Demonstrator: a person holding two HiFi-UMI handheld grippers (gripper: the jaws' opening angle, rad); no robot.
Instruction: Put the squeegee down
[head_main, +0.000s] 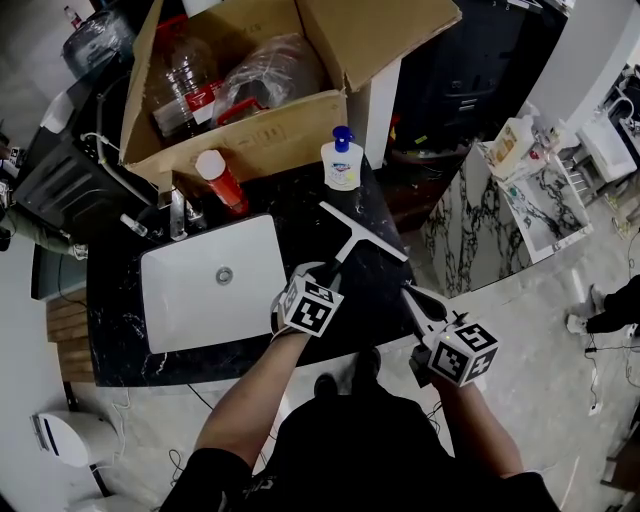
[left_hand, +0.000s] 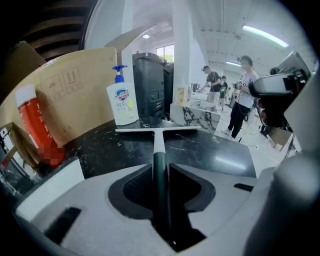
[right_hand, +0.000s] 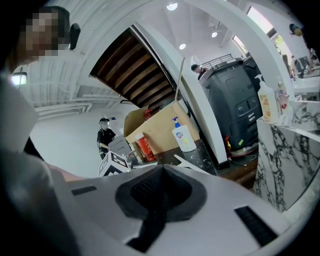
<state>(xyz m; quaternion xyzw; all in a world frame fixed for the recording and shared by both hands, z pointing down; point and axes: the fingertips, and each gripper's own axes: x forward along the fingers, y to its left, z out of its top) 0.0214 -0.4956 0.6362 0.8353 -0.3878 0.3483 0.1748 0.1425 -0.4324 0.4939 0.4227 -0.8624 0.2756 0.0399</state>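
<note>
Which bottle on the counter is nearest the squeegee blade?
The white pump bottle with the blue top, right behind the squeegee; the red bottle stands farther left.

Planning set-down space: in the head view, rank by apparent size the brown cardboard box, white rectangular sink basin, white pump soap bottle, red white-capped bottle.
1. Brown cardboard box.
2. White rectangular sink basin.
3. White pump soap bottle and red white-capped bottle look alike; unranked.

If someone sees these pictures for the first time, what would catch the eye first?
The white squeegee has its blade on the black countertop and its dark handle between the jaws of the left gripper. To its left is a white sink. Behind it, an open cardboard box holds plastic bottles, with a pump soap bottle in front.
</note>
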